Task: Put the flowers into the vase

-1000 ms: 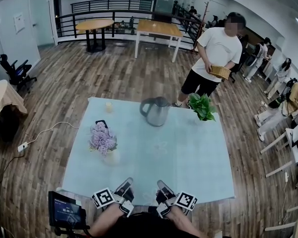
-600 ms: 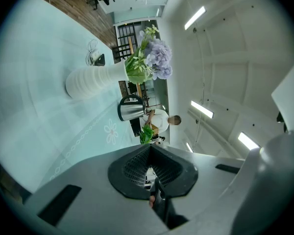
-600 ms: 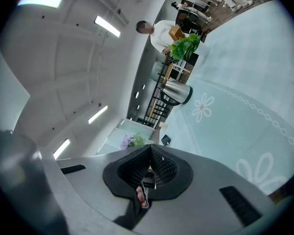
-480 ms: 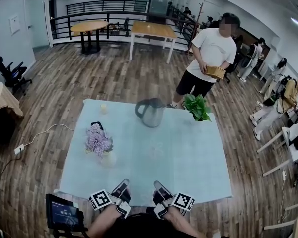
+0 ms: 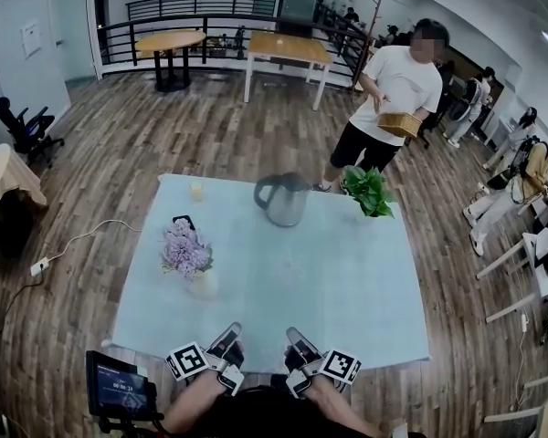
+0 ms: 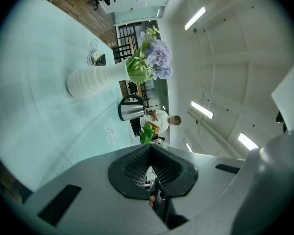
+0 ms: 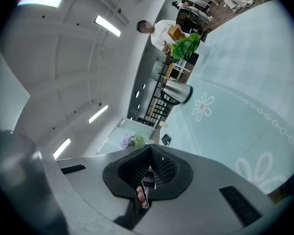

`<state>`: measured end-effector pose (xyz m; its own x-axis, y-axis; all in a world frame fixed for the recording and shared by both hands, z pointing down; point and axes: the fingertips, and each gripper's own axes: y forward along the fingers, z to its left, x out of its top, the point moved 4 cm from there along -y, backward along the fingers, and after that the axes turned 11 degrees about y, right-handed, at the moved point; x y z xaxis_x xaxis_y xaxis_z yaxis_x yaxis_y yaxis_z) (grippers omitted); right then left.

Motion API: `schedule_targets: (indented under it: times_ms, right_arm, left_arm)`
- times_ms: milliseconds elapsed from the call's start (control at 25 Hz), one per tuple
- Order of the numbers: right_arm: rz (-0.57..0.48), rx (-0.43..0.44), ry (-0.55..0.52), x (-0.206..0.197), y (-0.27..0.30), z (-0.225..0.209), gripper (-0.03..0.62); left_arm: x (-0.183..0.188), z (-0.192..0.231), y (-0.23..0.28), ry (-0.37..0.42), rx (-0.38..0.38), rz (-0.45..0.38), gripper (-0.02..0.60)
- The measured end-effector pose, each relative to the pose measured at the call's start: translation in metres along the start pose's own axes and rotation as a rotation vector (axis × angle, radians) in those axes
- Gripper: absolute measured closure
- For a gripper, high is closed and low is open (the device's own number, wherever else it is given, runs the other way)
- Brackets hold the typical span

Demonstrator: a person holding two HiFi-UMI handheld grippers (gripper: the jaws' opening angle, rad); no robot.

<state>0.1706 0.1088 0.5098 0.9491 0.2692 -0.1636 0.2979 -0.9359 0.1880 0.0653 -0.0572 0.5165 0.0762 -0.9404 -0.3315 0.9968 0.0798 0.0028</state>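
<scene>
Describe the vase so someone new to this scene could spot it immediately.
Start at the square table covered in pale blue cloth. On its left half, nearer the camera than the steel kettle, stands the vase. It is the only white, ribbed vessel, and it holds purple flowers, unlike the leafy green plant at the far right corner.

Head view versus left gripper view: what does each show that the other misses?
Head view only: the right claw and a small screen at lower left. Left gripper view only: ceiling lights, and the left claw close up, jaws together, nothing between. Both: the vase holding purple flowers, the kettle, the green plant, the table.
</scene>
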Motion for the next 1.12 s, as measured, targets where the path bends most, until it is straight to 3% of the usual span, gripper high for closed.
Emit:
schedule_targets:
  times_ms: [120, 480, 880, 1120]
  right_arm:
    - [-0.006, -0.058, 0.033, -0.0015, -0.0046, -0.0053, 0.576]
    - [0.012, 0.017, -0.008, -0.0005, 0.0003, 0.0019, 0.576]
    - [0.018, 0.012, -0.034, 0.0002, 0.0025, 0.0016, 0.577]
    - [0.016, -0.008, -0.019, -0.0002, 0.0007, 0.0002, 0.577]
  left_arm:
    - [-0.0004, -0.0019, 0.0005, -0.005, -0.007, -0.003, 0.574]
    - [-0.0016, -0.0002, -0.0021, 0.015, 0.026, 0.009, 0.574]
    - [-0.0019, -0.0021, 0.0019, -0.006, -0.015, -0.006, 0.574]
    - [-0.0030, -0.0014, 0.0006, -0.007, 0.002, -0.002, 0.574]
